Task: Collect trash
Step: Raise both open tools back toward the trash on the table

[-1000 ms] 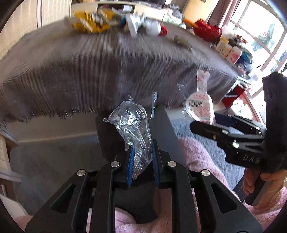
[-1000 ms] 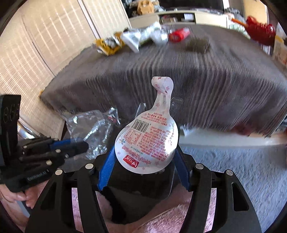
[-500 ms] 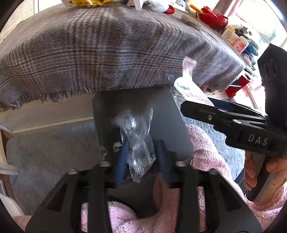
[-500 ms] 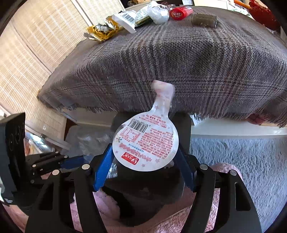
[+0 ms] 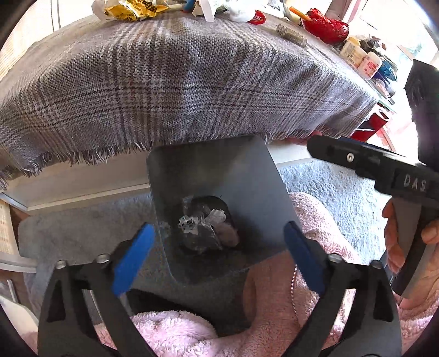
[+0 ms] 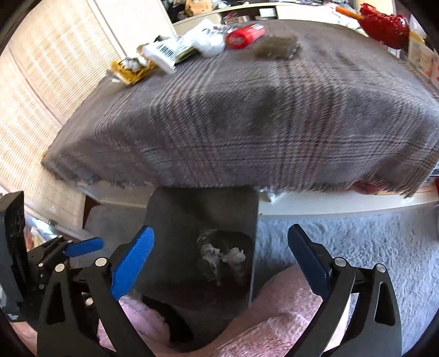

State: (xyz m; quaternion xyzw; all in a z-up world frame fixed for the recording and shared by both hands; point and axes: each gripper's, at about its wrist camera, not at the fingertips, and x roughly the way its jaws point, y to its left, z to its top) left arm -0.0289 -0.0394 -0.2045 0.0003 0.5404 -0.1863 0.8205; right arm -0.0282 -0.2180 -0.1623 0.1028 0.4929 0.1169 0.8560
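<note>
A grey metal bin (image 5: 208,153) stands on the floor under the table's edge, with crumpled clear plastic and a white pouch (image 5: 205,228) at its bottom. My left gripper (image 5: 218,228) hovers over the bin, its jaws opening wide with nothing between the blue pads. My right gripper (image 6: 221,229) hangs over the same bin (image 6: 203,197), its jaws also opening and empty, above the dropped trash (image 6: 222,255). More trash lies at the table's far side: a yellow wrapper (image 6: 129,68), a white packet (image 6: 164,52) and a red-capped item (image 6: 244,35).
A grey plaid cloth (image 5: 178,82) covers the table and hangs fringed over the bin. A red net bag (image 6: 384,22) and bottles (image 5: 362,57) sit at the far right. Grey carpet (image 6: 343,239), woven blinds (image 6: 41,96) and the person's pink fleece (image 5: 170,335) surround the bin.
Both grippers have opened wide. The clear plastic bag has left the left gripper and the white pouch the right one; both now lie inside the bin.
</note>
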